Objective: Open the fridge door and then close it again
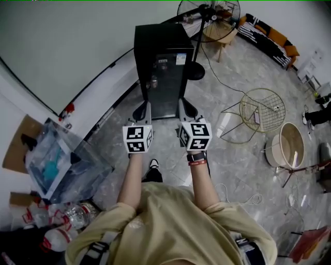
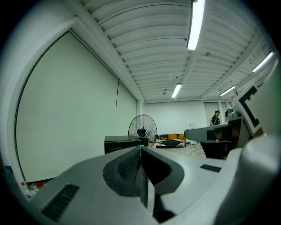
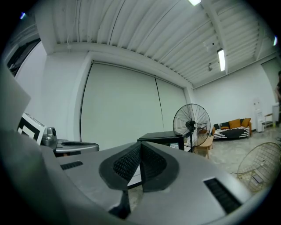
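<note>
Facing the closed fridge (image 1: 163,67), we aim left gripper (image 1: 141,111) and right gripper (image 1: 187,109) at its door, jaws together and empty, ready to open it.

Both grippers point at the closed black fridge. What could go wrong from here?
The left gripper and right gripper both have shut fingers; unless one opens, it may only bump the fridge door.
The fan stands close beside the fridge, so a swinging door might hit its pole.
A cable trails over the floor nearby: a trip hazard.
</note>
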Action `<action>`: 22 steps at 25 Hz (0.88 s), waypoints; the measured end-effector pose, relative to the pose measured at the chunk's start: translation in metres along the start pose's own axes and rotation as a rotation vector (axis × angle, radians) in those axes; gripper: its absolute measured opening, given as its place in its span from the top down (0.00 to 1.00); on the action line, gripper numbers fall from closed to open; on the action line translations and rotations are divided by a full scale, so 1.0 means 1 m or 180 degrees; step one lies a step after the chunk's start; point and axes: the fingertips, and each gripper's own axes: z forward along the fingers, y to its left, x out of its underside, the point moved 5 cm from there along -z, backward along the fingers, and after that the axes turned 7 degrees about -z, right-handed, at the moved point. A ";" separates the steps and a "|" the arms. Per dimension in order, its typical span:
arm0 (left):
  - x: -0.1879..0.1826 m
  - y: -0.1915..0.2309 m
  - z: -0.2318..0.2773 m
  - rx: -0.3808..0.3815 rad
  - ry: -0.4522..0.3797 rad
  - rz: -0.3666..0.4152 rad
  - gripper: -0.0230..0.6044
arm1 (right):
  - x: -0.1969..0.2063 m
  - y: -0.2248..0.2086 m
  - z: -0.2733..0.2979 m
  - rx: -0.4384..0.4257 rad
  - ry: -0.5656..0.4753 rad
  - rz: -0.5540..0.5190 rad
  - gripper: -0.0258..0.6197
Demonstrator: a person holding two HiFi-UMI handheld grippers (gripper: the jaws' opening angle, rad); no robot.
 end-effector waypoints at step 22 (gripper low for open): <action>-0.003 0.158 0.181 0.0105 0.0247 -0.0232 0.93 | -0.003 0.013 0.245 -0.0200 0.0291 -0.0308 0.92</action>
